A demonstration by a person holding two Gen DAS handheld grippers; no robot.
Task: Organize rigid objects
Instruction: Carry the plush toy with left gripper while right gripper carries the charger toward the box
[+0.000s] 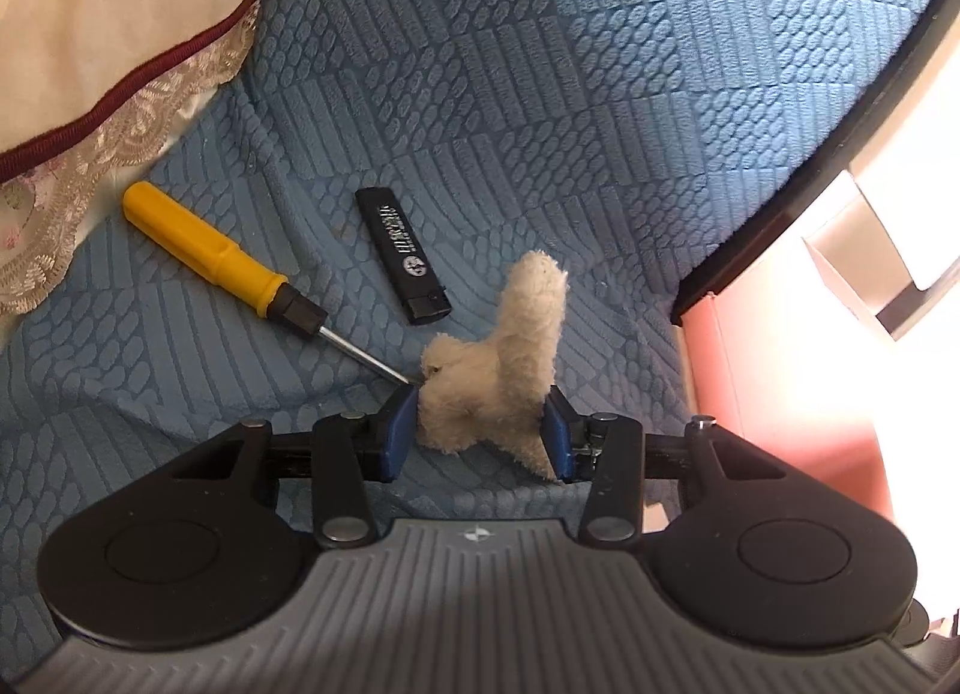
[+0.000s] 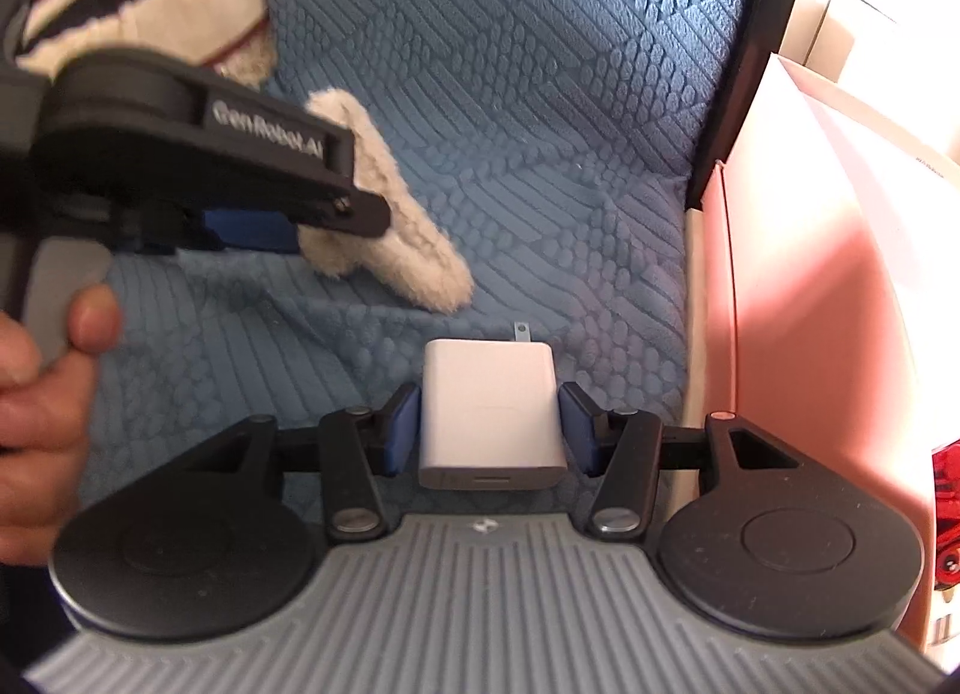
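Observation:
In the left wrist view, my left gripper is shut on a cream plush toy just above the blue sofa cover. A yellow-handled screwdriver and a black lighter lie on the cover just beyond it. In the right wrist view, my right gripper has its blue pads against both sides of a white charger plug, prongs pointing away. The left gripper with the plush toy shows at the upper left of that view.
A cream cushion with lace trim lies at the far left. The sofa's dark edge runs along the right, with a pink box beside it. A hand holds the left gripper.

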